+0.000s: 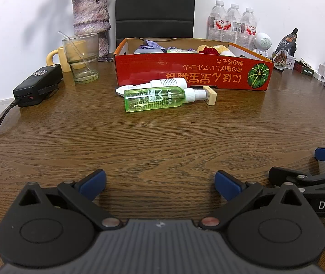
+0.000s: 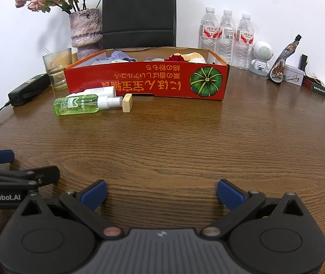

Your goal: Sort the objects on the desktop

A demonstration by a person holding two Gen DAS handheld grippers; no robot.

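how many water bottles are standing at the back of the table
3, upright in a row against the wall behind the red box's right end: left bottle, middle bottle, right bottle. Any behind them would be hidden.

Both the left gripper (image 1: pixel 160 183) and right gripper (image 2: pixel 161 193) are matte black, with blue-padded jaws and round metal pivot pins.

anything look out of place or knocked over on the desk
Yes: the green spray bottle and white bottle lie on their sides outside the red box, with a cream tile at the nozzle. Nothing spilled.
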